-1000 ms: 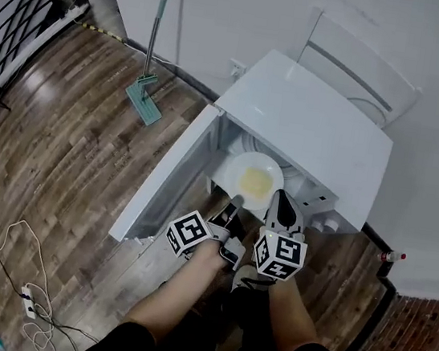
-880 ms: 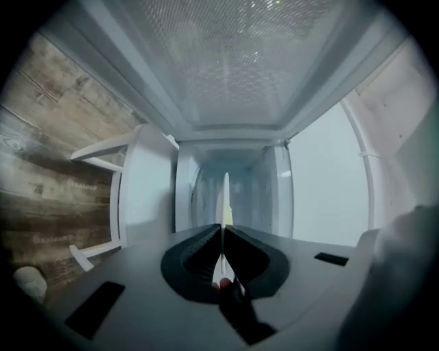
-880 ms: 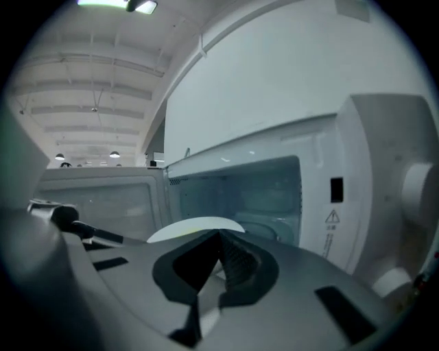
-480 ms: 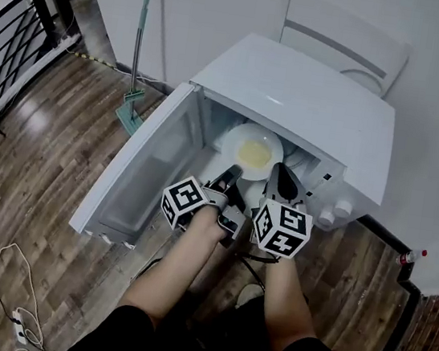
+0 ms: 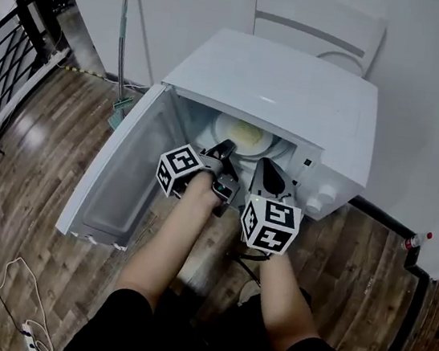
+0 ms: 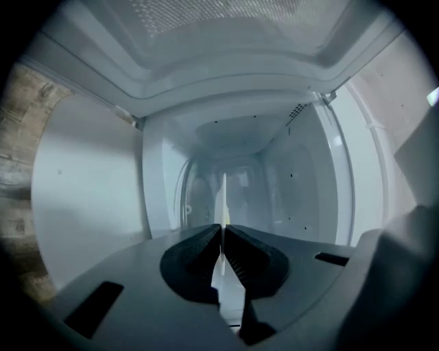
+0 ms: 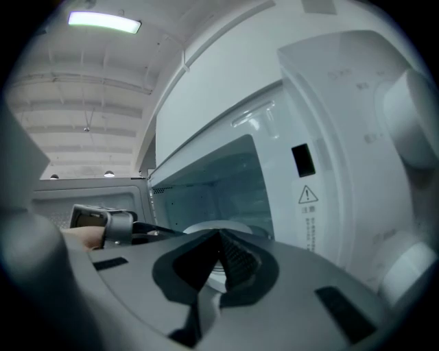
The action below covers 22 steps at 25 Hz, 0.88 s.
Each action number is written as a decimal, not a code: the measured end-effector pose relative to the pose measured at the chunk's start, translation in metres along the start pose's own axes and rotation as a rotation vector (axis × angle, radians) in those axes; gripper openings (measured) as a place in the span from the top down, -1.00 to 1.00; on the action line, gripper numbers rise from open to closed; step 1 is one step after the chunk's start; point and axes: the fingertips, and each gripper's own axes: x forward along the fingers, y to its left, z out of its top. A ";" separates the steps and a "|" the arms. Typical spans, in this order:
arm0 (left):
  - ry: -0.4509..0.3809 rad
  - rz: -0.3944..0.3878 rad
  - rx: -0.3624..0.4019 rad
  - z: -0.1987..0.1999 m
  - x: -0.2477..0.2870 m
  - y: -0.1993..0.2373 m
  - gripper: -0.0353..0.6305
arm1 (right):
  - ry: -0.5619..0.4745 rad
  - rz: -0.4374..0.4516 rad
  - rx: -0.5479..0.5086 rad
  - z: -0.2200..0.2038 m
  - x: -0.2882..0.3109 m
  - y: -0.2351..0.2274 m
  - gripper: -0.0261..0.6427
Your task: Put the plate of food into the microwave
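Note:
A white plate [image 5: 241, 133] with yellow food sits half inside the cavity of the white microwave [image 5: 288, 91], whose door [image 5: 112, 188] hangs open to the left. My left gripper [image 5: 225, 149] is shut on the plate's near left rim; in the left gripper view that rim [image 6: 223, 199] shows edge-on between the closed jaws [image 6: 222, 230], with the cavity walls behind. My right gripper [image 5: 262, 169] holds the near right rim. In the right gripper view its jaws [image 7: 219, 236] are pinched together, the plate [image 7: 214, 225] lying just beyond them and the left gripper [image 7: 103, 219] beside it.
The microwave's control knobs [image 5: 318, 194] are at the right of the opening, close to my right gripper. A mop [image 5: 126, 36] leans on the wall at the left, and a white chair [image 5: 321, 27] stands behind. A black railing [image 5: 9, 60] runs along the far left. A small bottle [image 5: 415, 239] stands by the right wall.
Both grippers have carried the plate forward from the door opening into the microwave cavity. The plate is now partly hidden under the microwave's top.

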 end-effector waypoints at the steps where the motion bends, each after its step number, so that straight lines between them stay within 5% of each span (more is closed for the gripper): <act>1: 0.010 0.005 0.006 0.001 0.005 -0.001 0.85 | -0.001 0.002 -0.003 0.001 -0.002 0.000 0.89; 6: 0.048 0.040 0.041 0.005 0.024 -0.003 0.85 | -0.016 0.011 -0.039 0.005 -0.012 0.004 0.89; 11: 0.076 0.116 0.174 0.011 0.030 -0.002 0.84 | -0.024 0.009 -0.026 0.007 -0.022 0.001 0.89; 15: 0.129 0.199 0.383 0.012 0.030 -0.003 0.76 | -0.030 0.010 -0.010 0.009 -0.025 -0.001 0.89; 22: 0.167 0.344 0.854 0.016 0.034 -0.001 0.55 | -0.036 0.006 0.028 0.013 -0.029 -0.004 0.89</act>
